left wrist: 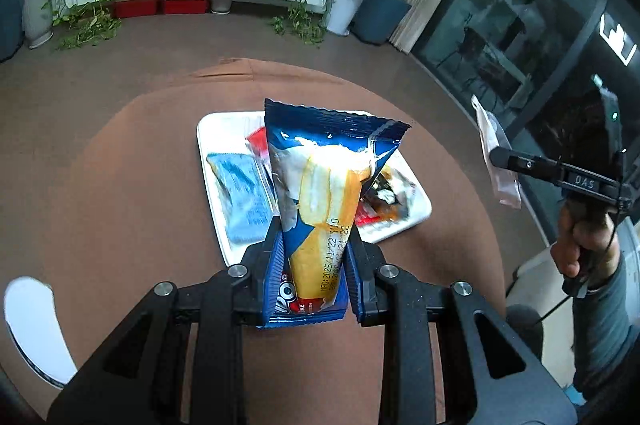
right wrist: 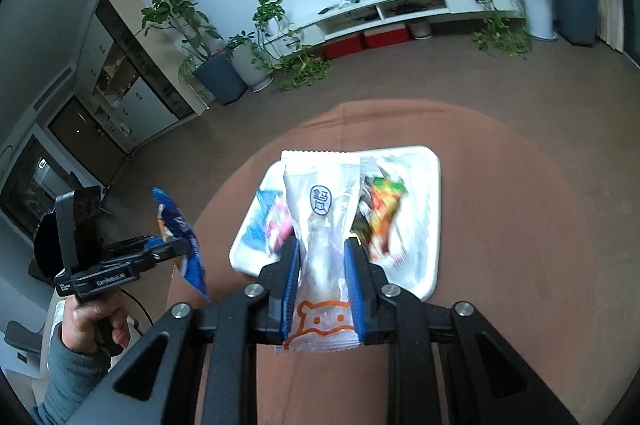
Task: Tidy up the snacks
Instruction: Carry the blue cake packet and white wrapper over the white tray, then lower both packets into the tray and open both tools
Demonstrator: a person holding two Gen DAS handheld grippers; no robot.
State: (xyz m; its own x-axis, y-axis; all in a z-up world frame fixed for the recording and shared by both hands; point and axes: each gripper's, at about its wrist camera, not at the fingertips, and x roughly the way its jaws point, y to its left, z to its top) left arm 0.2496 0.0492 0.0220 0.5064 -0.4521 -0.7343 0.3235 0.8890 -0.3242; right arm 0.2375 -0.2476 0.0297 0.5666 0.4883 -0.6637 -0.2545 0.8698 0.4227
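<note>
On the left, our left gripper (left wrist: 314, 245) is clamped on a blue snack packet (left wrist: 320, 185), its blue pads pressing both sides of the wrapper near the lower end. The packet stands up out of the jaws, raised above the white tray (left wrist: 416, 203) on the brown counter (left wrist: 120, 185).

In the tray we see a light blue packet (left wrist: 240, 197) toward its left side and darker wrappers (left wrist: 390, 193) toward its right, partly hidden behind the held packet.

To the right, our right gripper (right wrist: 322, 265) is pinched on a clear packet (right wrist: 320, 217) printed with an orange bear outline. This packet also rises from between the pads, above the near edge of the tray (right wrist: 430, 225). A colourful wrapper (right wrist: 382, 213) lies in the tray just right of it, blurred. Each gripper shows at the edge of the other's view, held in a hand (left wrist: 580, 237) with a grey sleeve.
</note>
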